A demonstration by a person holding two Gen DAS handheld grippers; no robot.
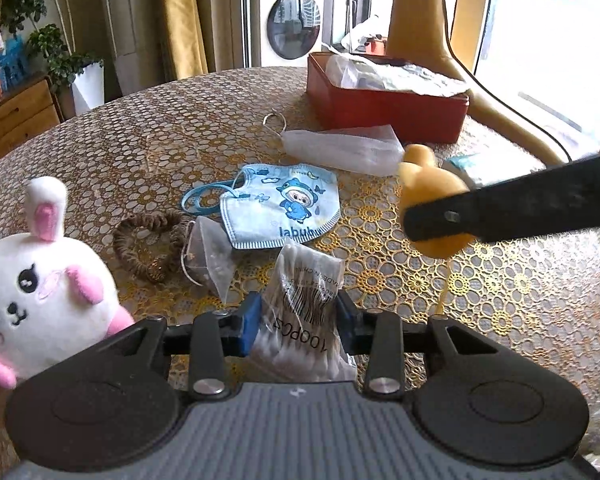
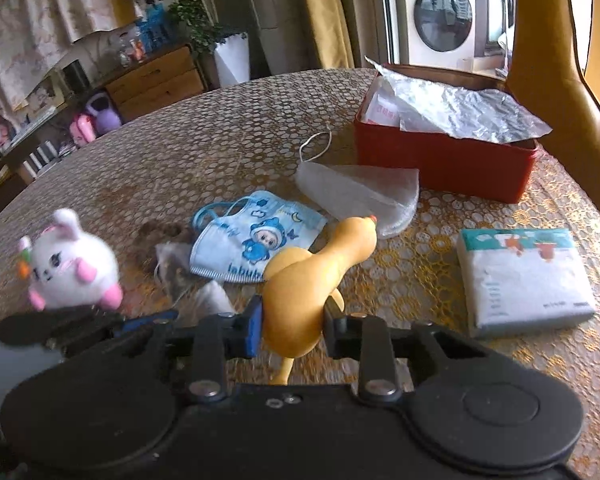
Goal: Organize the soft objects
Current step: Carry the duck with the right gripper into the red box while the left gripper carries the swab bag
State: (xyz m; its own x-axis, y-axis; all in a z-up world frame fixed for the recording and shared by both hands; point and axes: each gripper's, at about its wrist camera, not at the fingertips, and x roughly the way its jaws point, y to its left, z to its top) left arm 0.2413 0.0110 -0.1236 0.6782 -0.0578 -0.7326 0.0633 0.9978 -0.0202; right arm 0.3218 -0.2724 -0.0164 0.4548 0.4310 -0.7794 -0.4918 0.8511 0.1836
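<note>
The left gripper [image 1: 298, 316] was clenched on the cotton swab packet [image 1: 300, 304]; the right gripper [image 2: 290, 320] grasped the yellow rubber chicken [image 2: 304, 280], lifted off the table [image 2: 220, 152]. Ahead and to the right of both stood the red box [image 2: 440, 168], probably the destination. Carrying each high enough to clear the face mask [image 2: 252, 240] and keeping the squeeze gentle would serve best.

Not much readable here. The swab pack [image 1: 300, 304] has "100PCS" printed sideways near its lower end, plus a barcode and what looks like "MADE IN CHINA" along one edge, partly cut off. The blue kids' mask [image 1: 284, 204] says "labub…" at the bottom, with the end hidden. The tissue pack [image 2: 524, 280] has small print too blurry to make out.
</note>
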